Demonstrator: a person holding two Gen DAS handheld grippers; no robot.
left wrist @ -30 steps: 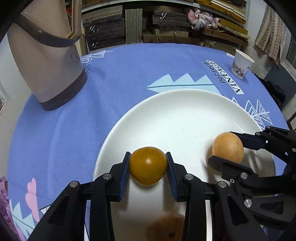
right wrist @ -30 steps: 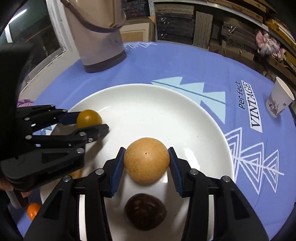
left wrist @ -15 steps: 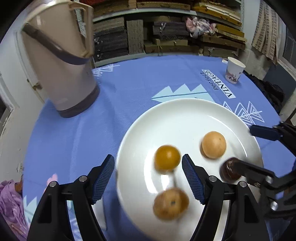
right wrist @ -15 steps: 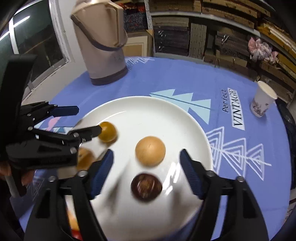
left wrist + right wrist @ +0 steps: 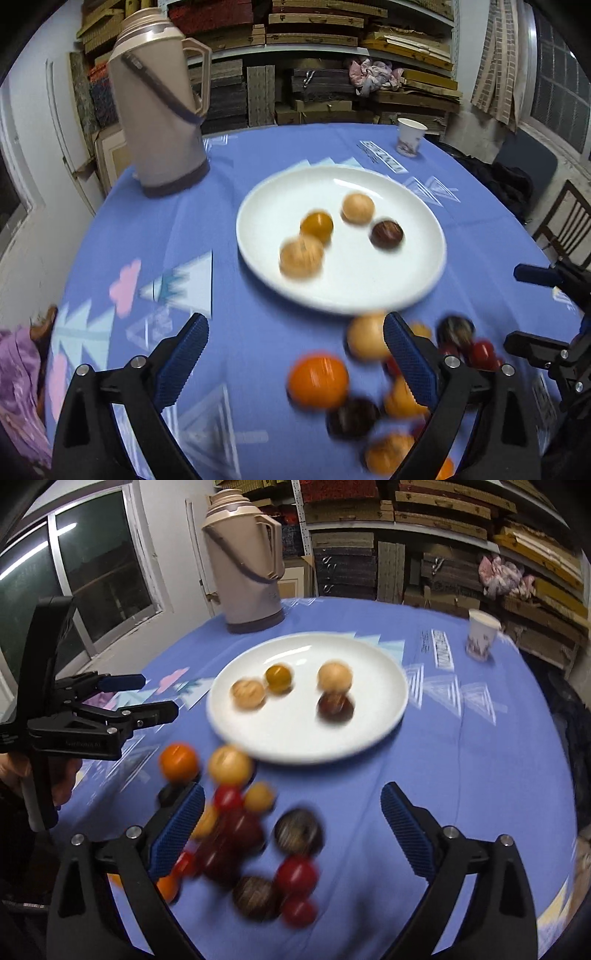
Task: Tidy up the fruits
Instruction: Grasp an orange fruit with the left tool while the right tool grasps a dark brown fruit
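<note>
Fruits (image 5: 317, 227), four round ones in orange, tan and dark brown, sit blurred on our white plate (image 5: 424, 266) on the desk (image 5: 229, 177), while both our tongs, left (image 5: 295, 354) and right (image 5: 291, 827), have just been opening and stand wide, holding nothing.

White wall w/ dark window (image 5: 92, 565) at left, cluttered wood shelves (image 5: 332, 44) behind, wooden chair (image 5: 565, 229) right

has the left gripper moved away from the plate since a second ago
Yes. The left gripper has backed off the white plate toward the near table edge; its jaws, just opened, now frame bare cloth, and the orange fruit sits released on the plate.
</note>
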